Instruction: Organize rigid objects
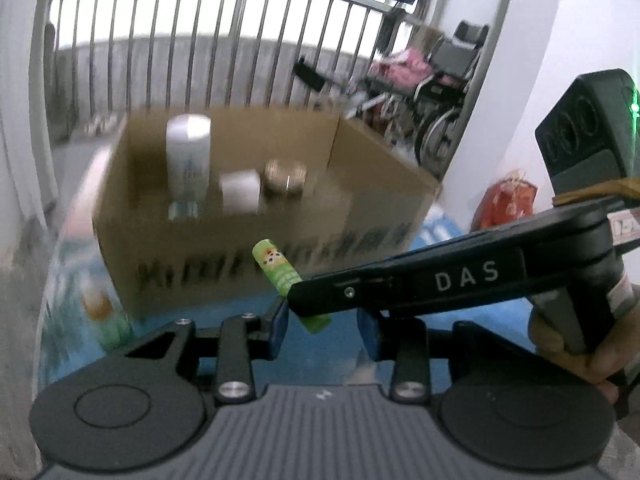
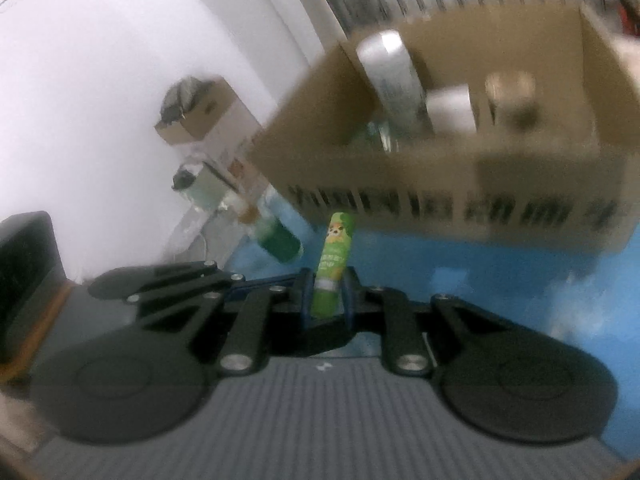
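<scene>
Cardboard box [image 2: 460, 184] is holding three blurred containers; one green tube [image 2: 332, 264] is sitting pinched in the right gripper [image 2: 326, 300], while the left gripper [image 1: 324, 328] is standing slightly apart around the tube's lower end, contact unclear.

Daylight from behind the railing [image 1: 224, 48], blown out to white above the bars. Interior dim by contrast, colours flat. Heavy motion blur on the cardboard box [image 1: 248, 216] in both views; printed lettering unreadable, contents perhaps cans. Green tube [image 2: 334, 264] comparatively sharp. Strong fisheye bending at edges; dark vignette in corners. White wall [image 2: 120, 60] evenly lit.
</scene>
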Demonstrator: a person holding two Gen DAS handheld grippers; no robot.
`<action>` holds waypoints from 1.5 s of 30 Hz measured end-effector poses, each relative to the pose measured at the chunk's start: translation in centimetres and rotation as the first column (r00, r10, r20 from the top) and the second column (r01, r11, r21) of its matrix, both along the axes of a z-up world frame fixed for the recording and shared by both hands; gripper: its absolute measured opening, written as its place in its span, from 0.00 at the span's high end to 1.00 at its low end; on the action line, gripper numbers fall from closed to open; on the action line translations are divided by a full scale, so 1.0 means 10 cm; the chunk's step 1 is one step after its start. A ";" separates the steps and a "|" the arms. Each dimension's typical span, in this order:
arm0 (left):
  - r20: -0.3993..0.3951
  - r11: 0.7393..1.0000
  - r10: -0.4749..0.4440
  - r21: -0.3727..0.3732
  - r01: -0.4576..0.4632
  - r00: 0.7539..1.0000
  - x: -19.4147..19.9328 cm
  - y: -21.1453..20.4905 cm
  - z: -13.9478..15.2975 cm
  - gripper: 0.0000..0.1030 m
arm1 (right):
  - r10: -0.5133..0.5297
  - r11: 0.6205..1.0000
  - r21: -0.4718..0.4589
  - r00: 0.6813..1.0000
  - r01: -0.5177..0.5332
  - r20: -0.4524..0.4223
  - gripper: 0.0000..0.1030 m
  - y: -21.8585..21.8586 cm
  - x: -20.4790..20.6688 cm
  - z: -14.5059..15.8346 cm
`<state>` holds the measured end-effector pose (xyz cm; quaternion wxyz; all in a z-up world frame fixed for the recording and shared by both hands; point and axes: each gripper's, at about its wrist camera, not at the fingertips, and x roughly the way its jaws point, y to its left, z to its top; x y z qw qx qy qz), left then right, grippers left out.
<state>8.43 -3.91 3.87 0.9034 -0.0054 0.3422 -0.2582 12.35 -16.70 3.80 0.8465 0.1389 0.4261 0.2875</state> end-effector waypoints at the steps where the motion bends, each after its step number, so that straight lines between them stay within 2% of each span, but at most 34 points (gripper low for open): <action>1: 0.027 1.000 -0.002 0.001 0.002 1.000 0.04 -0.01 0.09 0.62 | -0.002 1.000 -0.003 1.000 0.002 0.026 0.86 -0.01 0.01 0.09; 4: 0.062 1.000 -0.012 0.012 0.012 0.998 0.23 -0.08 0.28 0.62 | -0.014 1.000 -0.013 0.996 0.015 0.094 0.86 -0.04 0.13 0.35; 7: 0.028 1.000 -0.013 0.010 0.013 1.000 0.55 -0.12 0.38 0.62 | -0.026 0.999 -0.023 0.992 0.029 0.120 0.86 -0.06 0.39 0.50; 11: -0.082 1.000 -0.008 -0.023 0.006 0.997 1.09 -0.12 0.29 0.62 | -0.054 0.998 -0.024 0.996 0.056 0.068 0.86 -0.12 0.91 0.43; 14: -0.187 0.999 -0.004 -0.050 -0.005 0.982 1.48 -0.13 0.12 0.62 | -0.087 0.996 -0.030 0.996 0.087 -0.001 0.86 -0.14 1.25 0.28; 16: -0.239 0.998 0.005 -0.055 -0.019 0.971 1.64 -0.13 0.00 0.61 | -0.111 0.993 -0.043 0.993 0.110 -0.037 0.86 -0.14 1.42 0.16; 19: -0.264 0.998 0.046 -0.026 -0.054 0.963 1.73 -0.12 -0.09 0.56 | -0.139 0.988 -0.072 0.988 0.134 -0.072 0.84 -0.11 1.55 0.03; 27: -0.201 0.996 0.050 -0.055 -0.063 0.978 1.50 0.01 0.08 0.53 | -0.156 0.987 -0.039 0.987 0.154 -0.043 0.84 -0.18 1.40 0.10; 30: -0.161 0.994 0.051 -0.086 -0.065 0.986 1.31 0.12 0.22 0.52 | -0.157 0.987 -0.014 0.988 0.157 0.001 0.83 -0.25 1.19 0.27; 32: -0.131 0.992 0.047 -0.114 -0.062 0.990 1.13 0.23 0.31 0.47 | -0.153 0.988 0.014 0.988 0.153 0.030 0.83 -0.33 1.01 0.40; 36: -0.077 0.991 0.040 -0.122 -0.049 0.996 0.71 0.48 0.40 0.42 | -0.151 0.988 0.053 0.985 0.147 0.081 0.75 -0.51 0.57 0.58; 40: -0.096 0.994 0.040 -0.094 -0.049 0.995 0.36 0.67 0.28 0.39 | -0.142 0.988 0.076 0.988 0.137 0.068 0.70 -0.63 0.14 0.55; 45: -0.151 0.997 0.070 -0.009 -0.072 0.986 0.11 0.73 -0.08 0.39 | -0.123 0.984 0.121 0.991 0.127 -0.044 0.68 -0.59 -0.17 0.20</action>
